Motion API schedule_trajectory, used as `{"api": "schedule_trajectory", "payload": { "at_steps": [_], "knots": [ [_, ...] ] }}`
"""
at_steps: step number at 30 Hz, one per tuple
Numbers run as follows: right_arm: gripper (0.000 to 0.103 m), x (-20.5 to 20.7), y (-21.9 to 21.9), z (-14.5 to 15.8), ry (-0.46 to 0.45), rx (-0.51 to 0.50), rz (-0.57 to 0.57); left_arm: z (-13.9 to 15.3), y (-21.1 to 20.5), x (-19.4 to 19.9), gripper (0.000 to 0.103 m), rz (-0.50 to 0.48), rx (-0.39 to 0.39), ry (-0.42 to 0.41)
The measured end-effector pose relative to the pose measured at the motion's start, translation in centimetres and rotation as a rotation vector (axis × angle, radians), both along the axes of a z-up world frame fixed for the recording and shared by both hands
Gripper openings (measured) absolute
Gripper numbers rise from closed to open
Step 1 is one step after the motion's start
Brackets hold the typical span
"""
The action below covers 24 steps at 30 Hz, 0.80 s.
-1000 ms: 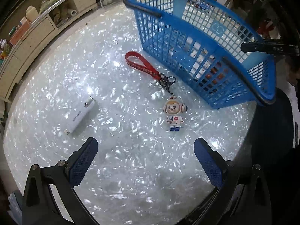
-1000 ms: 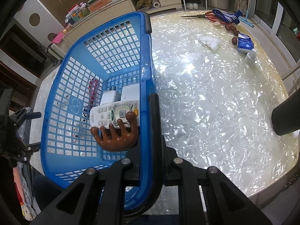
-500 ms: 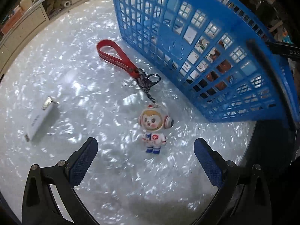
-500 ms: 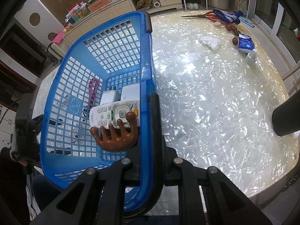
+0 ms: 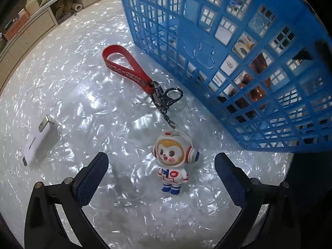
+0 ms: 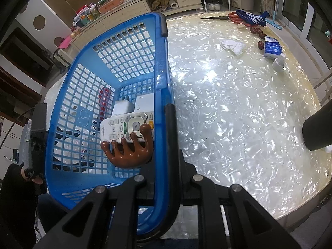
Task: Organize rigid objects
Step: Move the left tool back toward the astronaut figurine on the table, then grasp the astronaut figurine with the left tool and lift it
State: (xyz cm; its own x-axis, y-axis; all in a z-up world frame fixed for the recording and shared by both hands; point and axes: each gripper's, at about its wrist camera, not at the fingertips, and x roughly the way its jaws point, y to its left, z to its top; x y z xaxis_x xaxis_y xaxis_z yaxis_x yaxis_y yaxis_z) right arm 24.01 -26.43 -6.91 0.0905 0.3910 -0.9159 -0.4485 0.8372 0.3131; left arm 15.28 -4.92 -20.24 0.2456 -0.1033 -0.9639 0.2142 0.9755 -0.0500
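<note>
The left claw has descended toward the desk since a second ago: the astronaut keychain figure, then small and well ahead of the pads, now lies large between the two blue fingertips, which stand wide apart and touch nothing. The claw is released, with the figure lying flat on the desk, its chain and clasp leading up to the red strap loop beside the wall of the blue basket. A white USB stick lies apart to the left, not yet collected. The right claw is unchanged, clenched on the basket's rim and black handle and steadying the blue basket, which already holds a white remote control, a brown claw hair clip and a white charger block. Judgement: the approach to the keychain is nearly complete and closing on the figure's body appears the step in hand; two loose items remain outside the basket. Risk noted: the trailing strap and clasp may swing or snag on the basket's mesh during the lift.
</note>
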Motion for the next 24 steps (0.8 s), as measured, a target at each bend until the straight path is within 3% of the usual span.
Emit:
{"api": "schedule_trajectory", "payload": {
  "at_steps": [6,10,13,18,24],
  "knots": [
    [0.015,0.0,0.1,0.0,-0.001,0.0,-0.001,-0.4,-0.5,0.9,0.091,0.031,0.011,-0.009],
    [0.015,0.0,0.1,0.0,-0.002,0.001,-0.002,0.1,-0.7,1.1,0.067,0.01,0.035,-0.02],
    [0.015,-0.1,0.2,0.0,-0.002,0.002,-0.003,0.6,-0.7,0.8,0.042,0.013,0.017,-0.045],
    [0.015,-0.1,0.2,-0.1,-0.003,0.001,-0.002,0.8,-1.3,0.4,0.041,-0.002,0.02,-0.063],
    [0.014,0.0,0.2,-0.1,-0.002,-0.005,-0.006,1.7,-1.0,-0.8,0.037,0.057,-0.017,-0.065]
  ]
}}
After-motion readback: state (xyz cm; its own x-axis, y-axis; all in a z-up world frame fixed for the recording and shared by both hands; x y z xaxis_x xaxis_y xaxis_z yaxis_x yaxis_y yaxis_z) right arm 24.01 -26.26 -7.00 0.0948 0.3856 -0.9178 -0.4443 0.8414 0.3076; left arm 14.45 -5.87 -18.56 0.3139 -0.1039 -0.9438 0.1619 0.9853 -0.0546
